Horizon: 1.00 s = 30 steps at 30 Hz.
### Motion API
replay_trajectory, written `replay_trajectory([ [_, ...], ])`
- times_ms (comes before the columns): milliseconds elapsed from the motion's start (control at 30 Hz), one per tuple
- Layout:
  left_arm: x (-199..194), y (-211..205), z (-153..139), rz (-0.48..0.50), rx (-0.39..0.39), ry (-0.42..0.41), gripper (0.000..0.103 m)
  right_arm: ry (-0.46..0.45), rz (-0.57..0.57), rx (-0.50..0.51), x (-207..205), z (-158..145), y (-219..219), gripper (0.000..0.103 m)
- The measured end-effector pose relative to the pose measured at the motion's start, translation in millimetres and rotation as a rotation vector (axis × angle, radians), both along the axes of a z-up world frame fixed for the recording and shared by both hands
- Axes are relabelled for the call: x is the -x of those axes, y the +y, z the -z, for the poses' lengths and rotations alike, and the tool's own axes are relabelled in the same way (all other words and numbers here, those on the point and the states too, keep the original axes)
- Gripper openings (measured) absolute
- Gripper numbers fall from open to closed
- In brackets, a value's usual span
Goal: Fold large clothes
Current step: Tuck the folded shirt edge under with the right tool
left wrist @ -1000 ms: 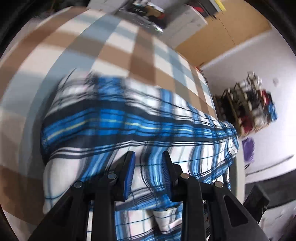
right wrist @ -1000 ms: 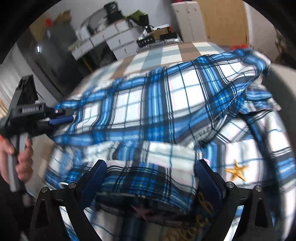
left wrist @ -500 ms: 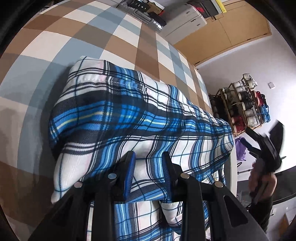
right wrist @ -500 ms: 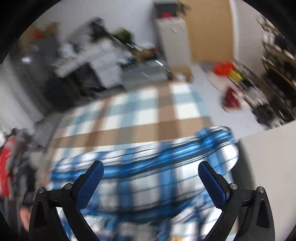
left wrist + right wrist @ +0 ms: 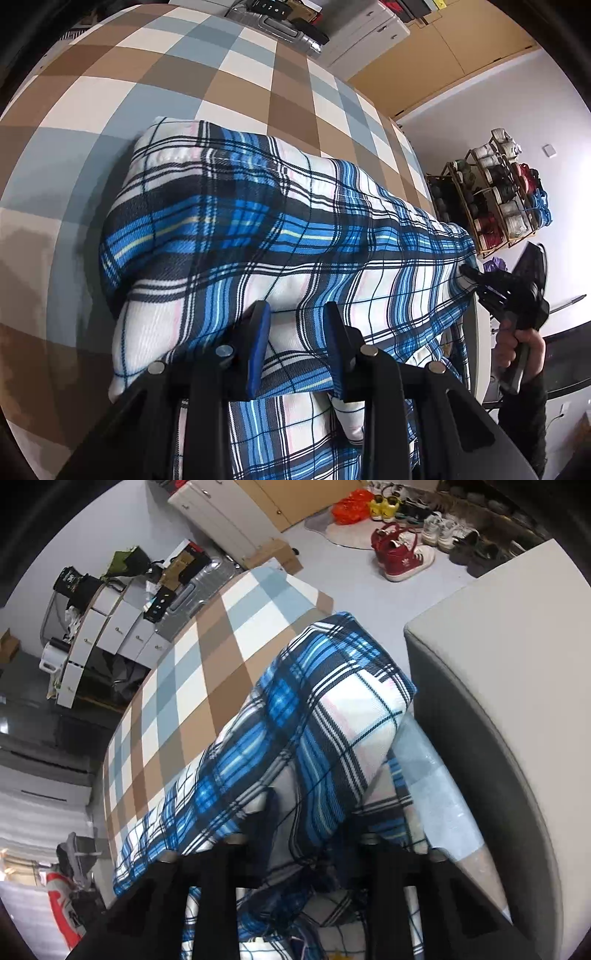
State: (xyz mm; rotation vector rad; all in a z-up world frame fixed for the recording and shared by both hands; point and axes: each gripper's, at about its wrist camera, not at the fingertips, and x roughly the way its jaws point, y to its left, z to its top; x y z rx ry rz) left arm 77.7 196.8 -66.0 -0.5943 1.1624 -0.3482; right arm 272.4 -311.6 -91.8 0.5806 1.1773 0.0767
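We see the bed [image 5: 236,85] first, w/ its brown, grey-blue and white check cover filling most of the left wrist view and running up the middle of the right wrist view [image 5: 207,657]. On it lies the blue/white/navy plaid garment [image 5: 280,229], folded into a long band that spans the near edge of the bed from left to right; its far edge sits well short of the far side of the cover, and part of it hangs down over the near edge, below our left tool. In the right wrist view the same garment [image 5: 317,716] rises as a thick folded ridge straight ahead of the tool, w/ a grey upholstered block [image 5: 517,686] just beside it on the right. Our left tool [image 5: 297,339] sits right at the near edge of the garment; its blue-padded fingers [image 5: 258,343] stand a bit apart w/ a fold of plaid cloth between them, pads on either side of the cloth, so it's gripping the garment. Our right tool [image 5: 310,834] is pushed into the cloth at the other end; fabric drapes over and between its fingers, which look drawn in on it, i.e. gripping the garment too. In the left wrist view the right tool [image 5: 476,280] shows at the far right end of the band, tips touching the garment's corner, held by the right hand [image 5: 517,347]. Further off: a wooden rack of spools [image 5: 502,192] by the wall, white drawers [image 5: 110,627], and red shoes [image 5: 402,557] on the floor.
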Motion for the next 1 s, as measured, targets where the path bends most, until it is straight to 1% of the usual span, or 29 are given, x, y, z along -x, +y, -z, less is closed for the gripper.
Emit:
replay_trajectory([
  [67, 0, 0, 0, 0.001, -0.004, -0.001, 0.023, -0.082, -0.024, 0.004, 13, -16, 3, 0.003],
  [100, 0, -1, 0, -0.001, -0.005, 0.0, 0.023, -0.112, -0.036, 0.021, 21, -22, 6, 0.003],
  [167, 0, -1, -1, -0.002, -0.007, 0.001, 0.023, -0.164, -0.049, 0.01, 40, -32, 5, 0.003],
  [200, 0, 0, 0, 0.0, -0.008, -0.001, 0.023, -0.164, -0.047, 0.036, 47, -32, 7, 0.002],
  [267, 0, 0, 0, 0.008, -0.01, -0.004, 0.023, -0.153, -0.035, 0.029, 63, -25, 4, 0.002],
  [367, 0, 3, 0, 0.012, -0.007, -0.002, 0.023, -0.073, -0.036, 0.05, 72, 4, 1, 0.003],
  [400, 0, 3, 1, 0.01, -0.005, 0.0, 0.023, -0.035, -0.035, 0.042, 71, 18, -1, 0.003],
  [467, 0, 5, 0, 0.006, 0.002, 0.007, 0.023, 0.005, -0.019, -0.016, 68, 31, -8, 0.004],
  [567, 1, 7, -1, 0.007, -0.001, 0.01, 0.023, 0.028, -0.014, -0.077, 63, 26, -20, 0.005],
  [600, 2, 7, -2, 0.008, -0.004, 0.009, 0.023, 0.027, -0.016, -0.07, 63, 19, -23, 0.007],
  [633, 3, 8, -3, 0.013, -0.007, 0.01, 0.023, 0.018, -0.019, -0.042, 63, 12, -26, 0.02],
  [667, 2, 8, -4, 0.017, -0.008, 0.011, 0.023, -0.006, -0.016, 0.011, 65, -1, -28, 0.052],
  [700, 2, 7, -5, 0.021, -0.004, 0.014, 0.023, -0.042, -0.013, 0.054, 67, -13, -28, 0.073],
  [733, 2, 7, -6, 0.027, -0.002, 0.016, 0.023, -0.094, -0.01, 0.098, 70, -26, -26, 0.098],
  [767, 2, 6, -7, 0.03, -0.002, 0.013, 0.023, -0.149, -0.01, 0.155, 72, -43, -25, 0.099],
  [800, 3, 6, -9, 0.032, 0.002, 0.007, 0.023, -0.184, -0.014, 0.198, 73, -58, -22, 0.099],
  [867, 2, 4, -13, 0.039, 0.012, -0.014, 0.023, -0.263, -0.049, 0.245, 71, -80, -7, 0.099],
  [900, 2, 2, -14, 0.037, 0.013, -0.021, 0.023, -0.317, -0.086, 0.265, 68, -94, 6, 0.099],
  [967, 1, -2, -17, 0.05, 0.024, -0.035, 0.023, -0.344, -0.169, 0.278, 57, -104, 30, 0.099],
  [1000, 0, -4, -17, 0.057, 0.034, -0.041, 0.023, -0.336, -0.209, 0.278, 48, -103, 43, 0.099],
])
